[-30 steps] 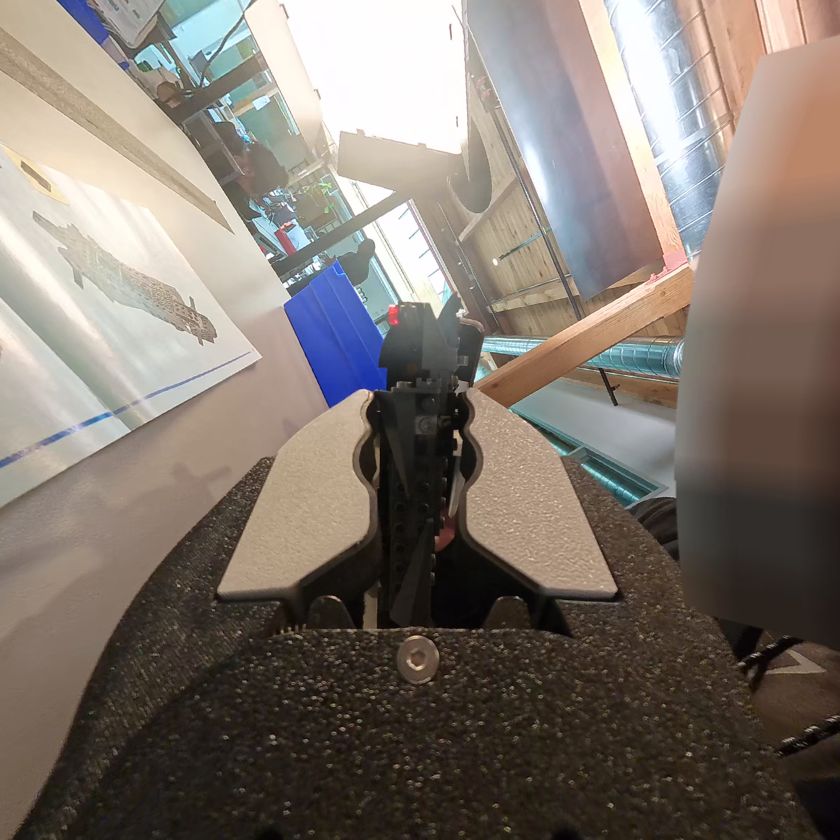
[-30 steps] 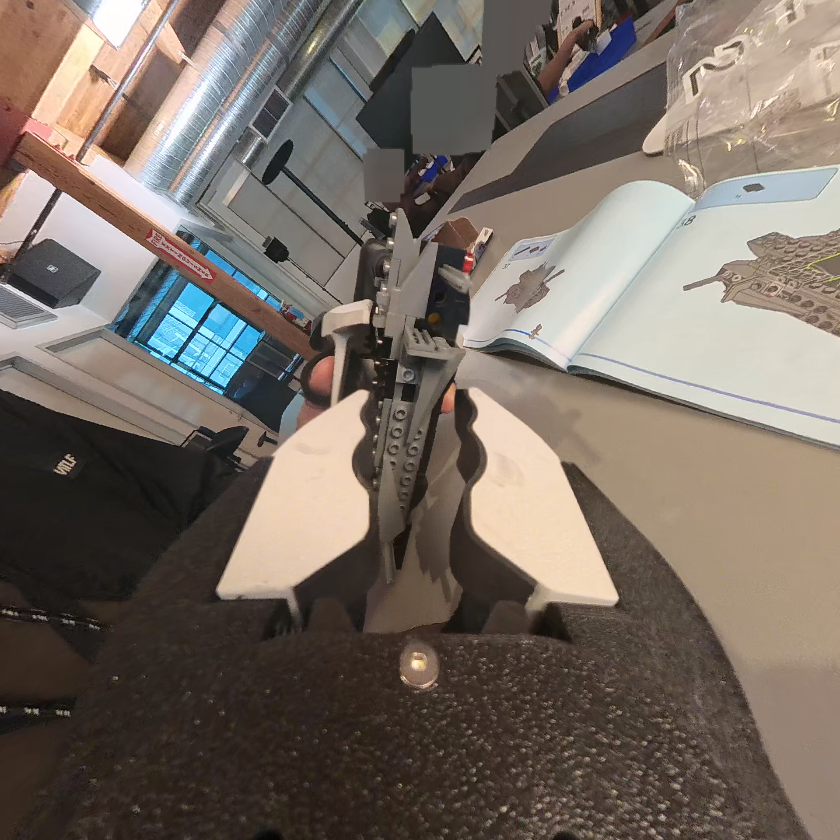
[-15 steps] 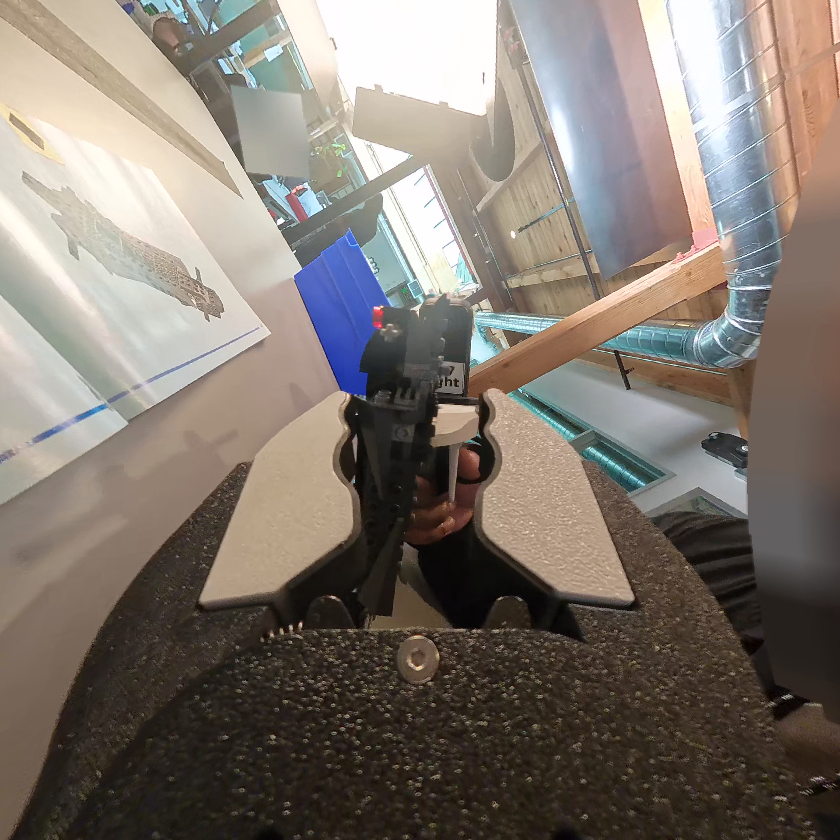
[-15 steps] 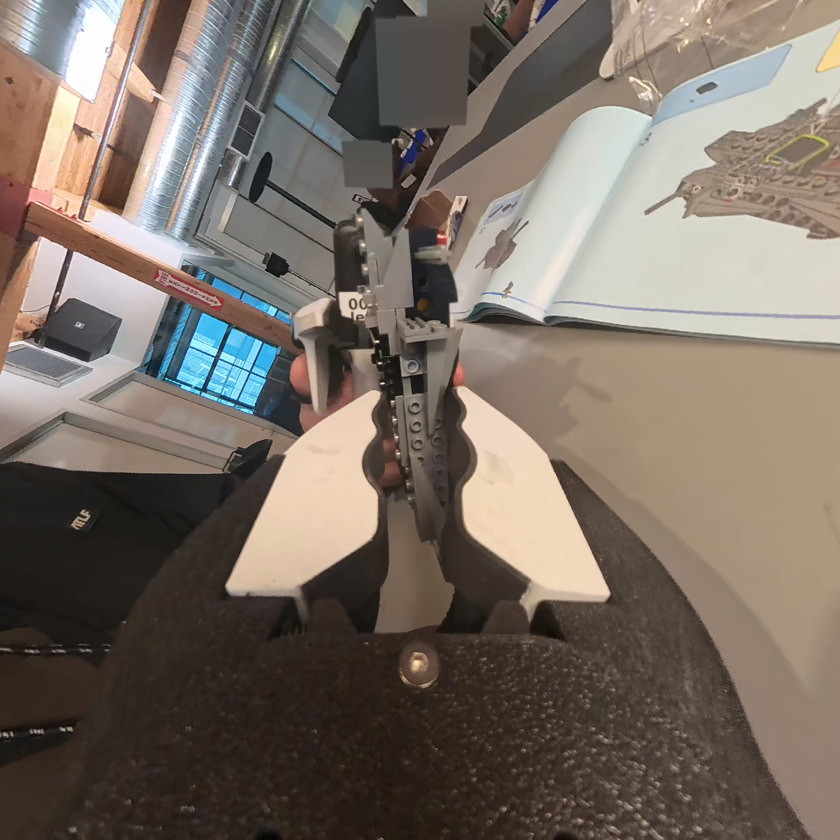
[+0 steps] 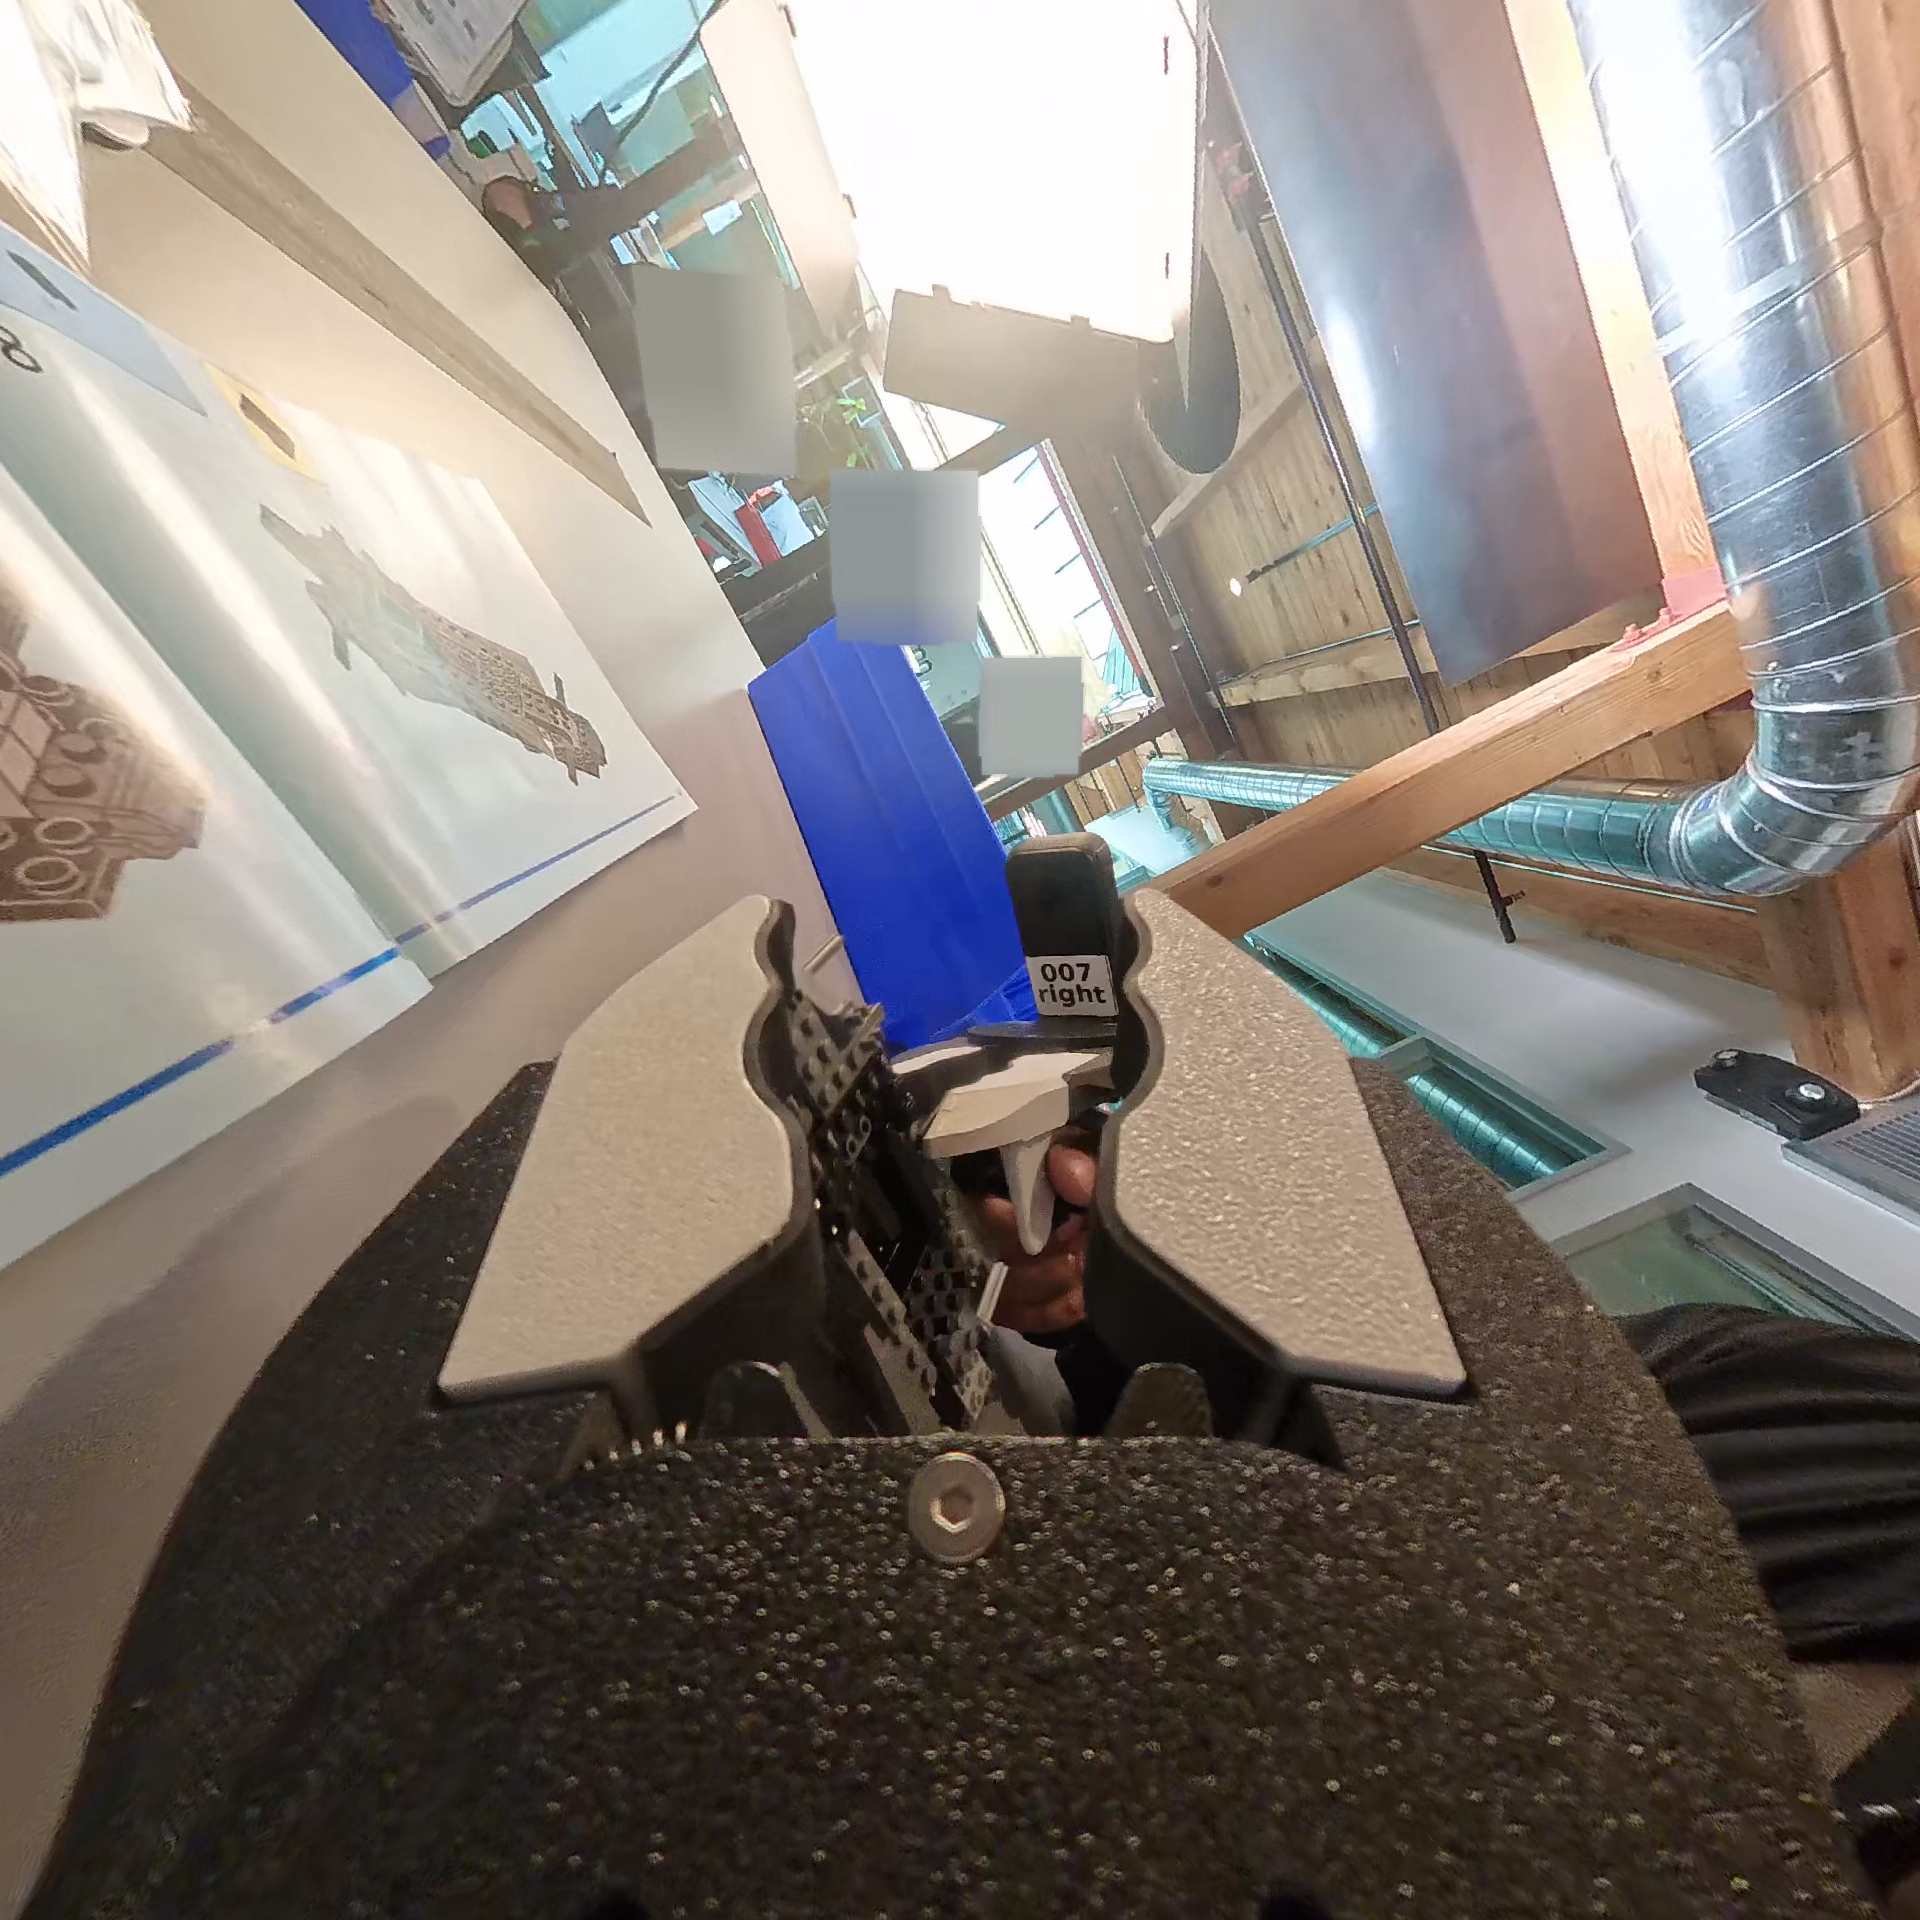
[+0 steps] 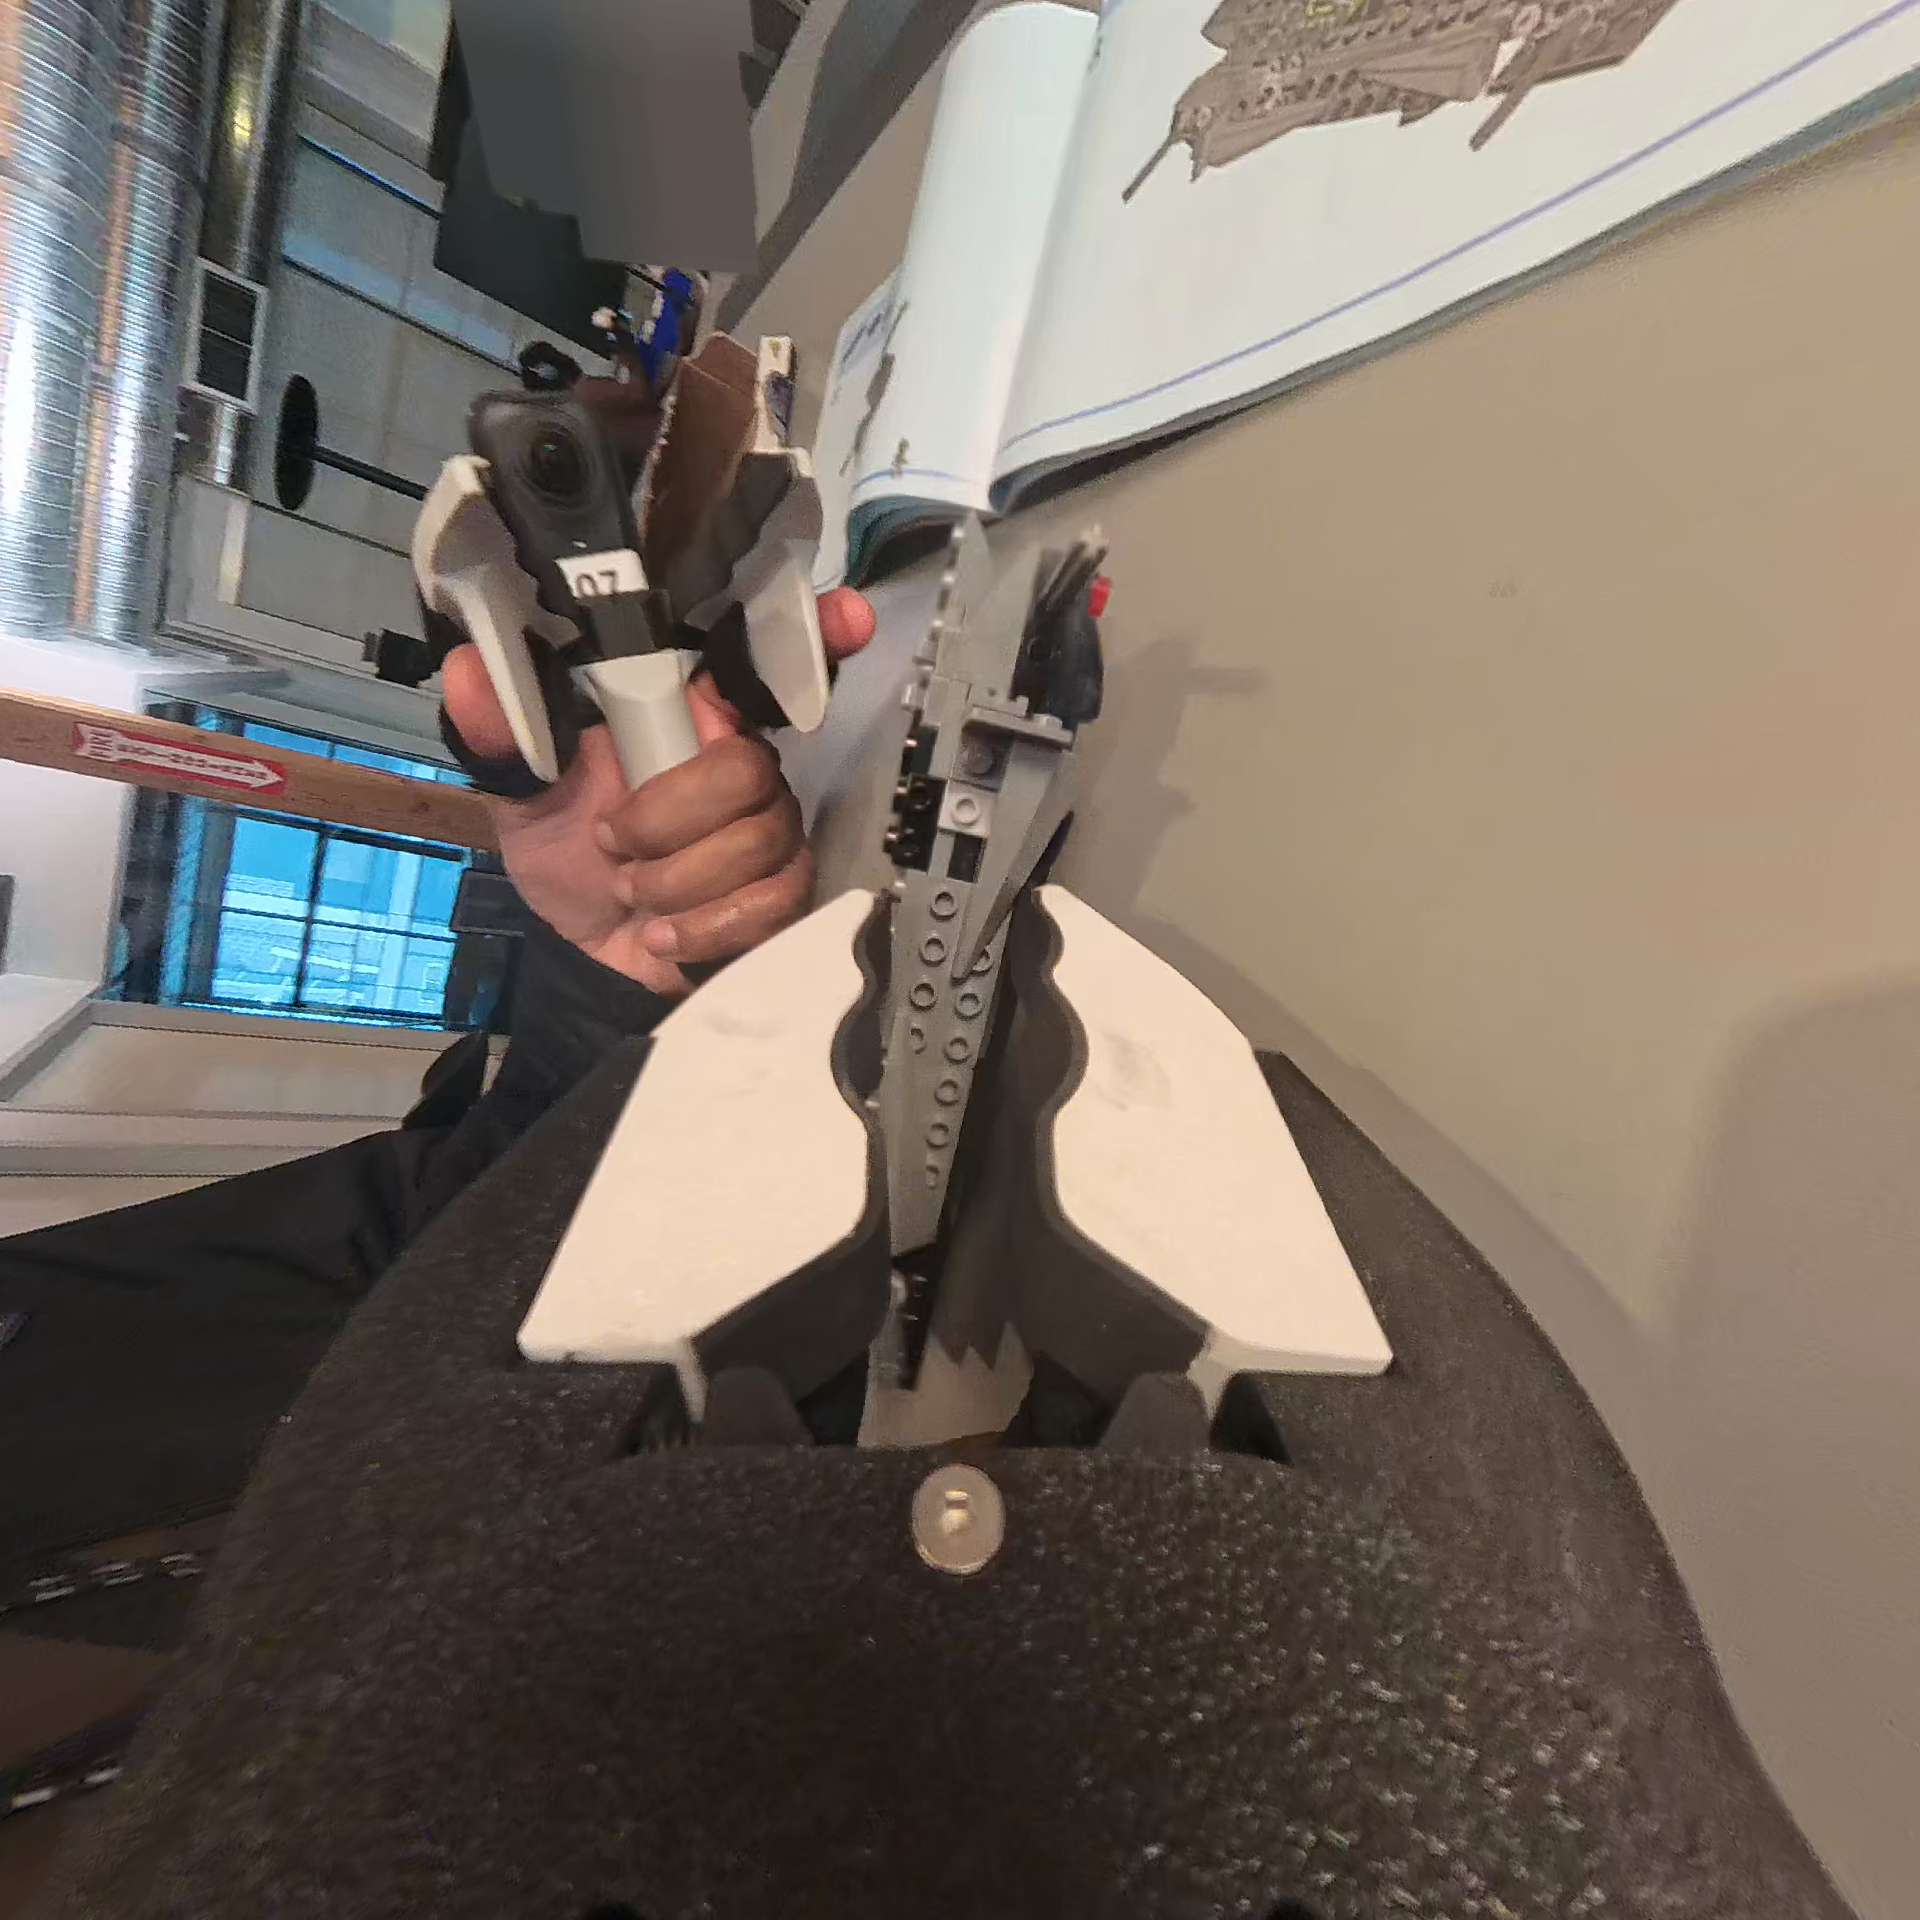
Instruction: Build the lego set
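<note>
The grey and black lego model (image 6: 966, 831) stands on end between the fingers of my right gripper (image 6: 956, 904), which is shut on its long studded plate above the grey table (image 6: 1558, 727). My left gripper (image 5: 956, 914) is wide open. In the right wrist view it shows to the left of the model (image 6: 623, 582), held by a hand, its fingers apart from the model. In the left wrist view the model (image 5: 862, 1143) lies low by the left finger, with the right gripper (image 5: 1008, 1101) behind it.
An open instruction booklet (image 6: 1351, 208) lies on the table beyond the model; it also shows in the left wrist view (image 5: 312, 675). A blue bin (image 5: 894, 831) stands past the booklet. A person's dark sleeve (image 6: 312, 1299) is at the left. One gripper's finger ends stand about 11 centimeters off the other's.
My left gripper opened, let go of the model and drew away from it. My right gripper closed on the model and now holds it alone.
</note>
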Motion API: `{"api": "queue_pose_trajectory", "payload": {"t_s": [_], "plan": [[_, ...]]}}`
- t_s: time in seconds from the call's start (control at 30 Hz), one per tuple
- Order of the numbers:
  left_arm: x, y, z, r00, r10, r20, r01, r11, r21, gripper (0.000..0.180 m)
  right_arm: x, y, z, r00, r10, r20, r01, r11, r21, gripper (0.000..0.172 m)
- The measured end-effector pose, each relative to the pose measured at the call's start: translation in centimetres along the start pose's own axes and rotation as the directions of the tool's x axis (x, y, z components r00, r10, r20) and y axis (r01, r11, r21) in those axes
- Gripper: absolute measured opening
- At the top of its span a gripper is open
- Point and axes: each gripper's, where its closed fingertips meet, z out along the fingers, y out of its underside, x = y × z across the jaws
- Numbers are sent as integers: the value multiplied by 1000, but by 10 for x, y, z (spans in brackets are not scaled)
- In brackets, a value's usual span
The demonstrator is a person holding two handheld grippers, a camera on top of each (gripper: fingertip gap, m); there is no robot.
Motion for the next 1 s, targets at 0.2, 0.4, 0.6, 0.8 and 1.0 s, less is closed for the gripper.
{"api": "queue_pose_trajectory", "payload": {"t_s": [0.2, 0.4, 0.6, 0.8, 1.0], "plan": [[10, 2, 1, 996, 78, -40, -78, 997, -8, 58, 14, 10, -9, 966, -148, -210, 141, 989, -49, 19], [22, 0, 1, 973, 221, -57, -221, 975, 12, 58, -2, 9, -32, 822, -450, -348, 441, 891, -110, 26], [26, 8, 5, 948, 316, -45, -318, 948, -35, 58, -55, 102, -16, 624, -780, -38, 706, 584, -401, 22], [27, 13, 7, 944, 326, -46, -328, 943, -60, 56, -51, 156, 6, 645, -764, -4, 662, 561, -496, 26], [28, 13, 7, 943, 330, -47, -333, 941, -63, 54, -58, 168, 17, 658, -753, -21, 637, 571, -518, 29]]}}
